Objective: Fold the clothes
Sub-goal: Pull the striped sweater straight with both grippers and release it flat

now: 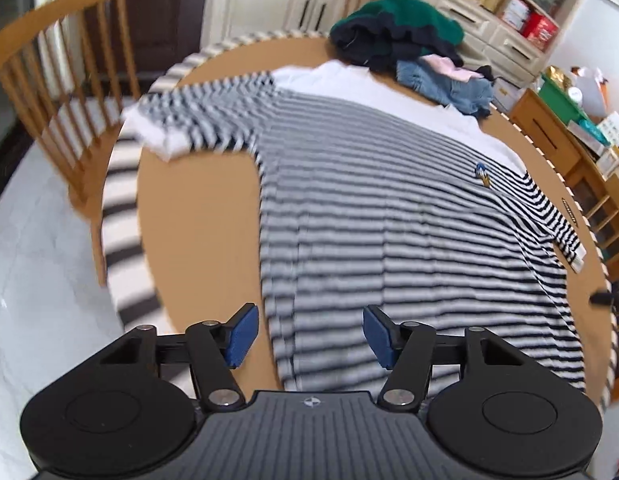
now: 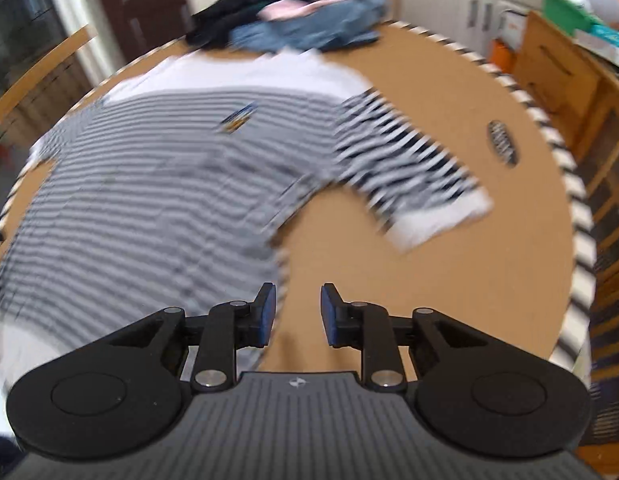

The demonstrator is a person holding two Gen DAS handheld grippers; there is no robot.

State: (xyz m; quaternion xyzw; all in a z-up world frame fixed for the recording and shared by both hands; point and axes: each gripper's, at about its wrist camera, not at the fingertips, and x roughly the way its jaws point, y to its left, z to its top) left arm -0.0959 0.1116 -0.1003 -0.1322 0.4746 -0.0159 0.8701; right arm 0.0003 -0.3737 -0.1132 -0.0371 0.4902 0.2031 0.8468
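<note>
On a round table [image 1: 213, 216] a striped shirt [image 1: 389, 240] is spread flat, unfolded. Left gripper [image 1: 306, 336] and right gripper [image 2: 297, 314] are held apart, empty, near its hem. Probably a side must be grasped next.

A round brown table [image 1: 197, 216] with a black-and-white striped edge serves as the landmark. A wooden spindle-back chair [image 1: 65, 92] stands just beside its left side on pale glossy floor tiles [image 1: 33, 280]. Behind the table's far edge runs a cream cabinet [image 1: 461, 12] with shelves holding red and gold boxes [image 1: 539, 26]. Near the table's right side stands a wooden sideboard [image 2: 557, 68] carrying a green box [image 2: 565, 10].
</note>
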